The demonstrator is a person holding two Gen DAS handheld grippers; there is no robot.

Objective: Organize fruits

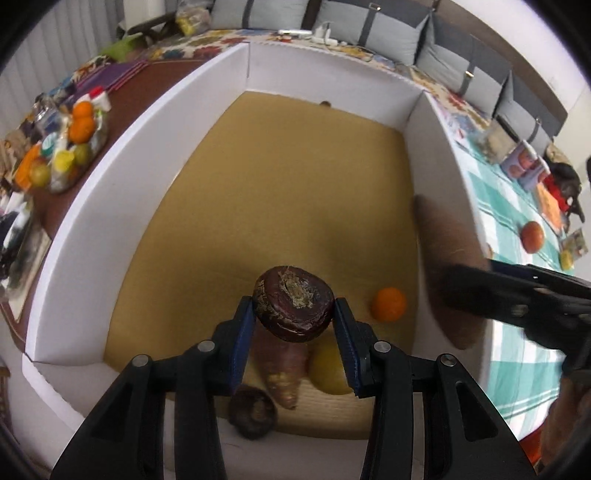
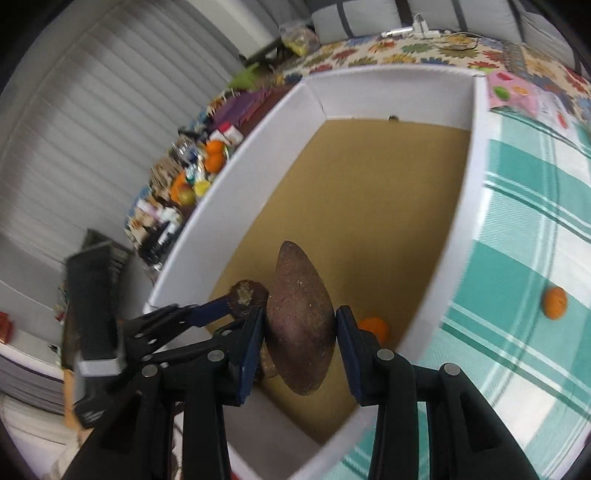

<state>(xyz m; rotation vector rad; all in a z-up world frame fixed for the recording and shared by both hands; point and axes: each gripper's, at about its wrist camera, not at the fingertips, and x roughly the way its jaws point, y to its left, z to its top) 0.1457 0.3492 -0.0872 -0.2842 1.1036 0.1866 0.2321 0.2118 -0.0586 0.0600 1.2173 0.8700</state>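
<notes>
My left gripper (image 1: pixel 293 308) is shut on a dark red beetroot (image 1: pixel 295 295), held above the near end of a white-walled box (image 1: pixel 122 155) with a tan floor. Under it in the box lie a sweet potato (image 1: pixel 282 369), a yellow fruit (image 1: pixel 328 369), a second beetroot (image 1: pixel 253 410) and an orange (image 1: pixel 388 303). My right gripper (image 2: pixel 301 317) is shut on a brown oblong tuber (image 2: pixel 301 321) over the same end of the box (image 2: pixel 476 206). It shows blurred in the left wrist view. In the right wrist view the left gripper (image 2: pixel 240 301) with its beetroot (image 2: pixel 248 295) is just left of the tuber.
An orange fruit (image 2: pixel 554 302) lies outside the box on the teal checked cloth (image 2: pixel 535 240). A tray of oranges and green fruits (image 1: pixel 79 129) stands on the brown table left of the box. Grey cushions (image 1: pixel 388 26) line the back. Jars and packets (image 1: pixel 524 166) sit at the right.
</notes>
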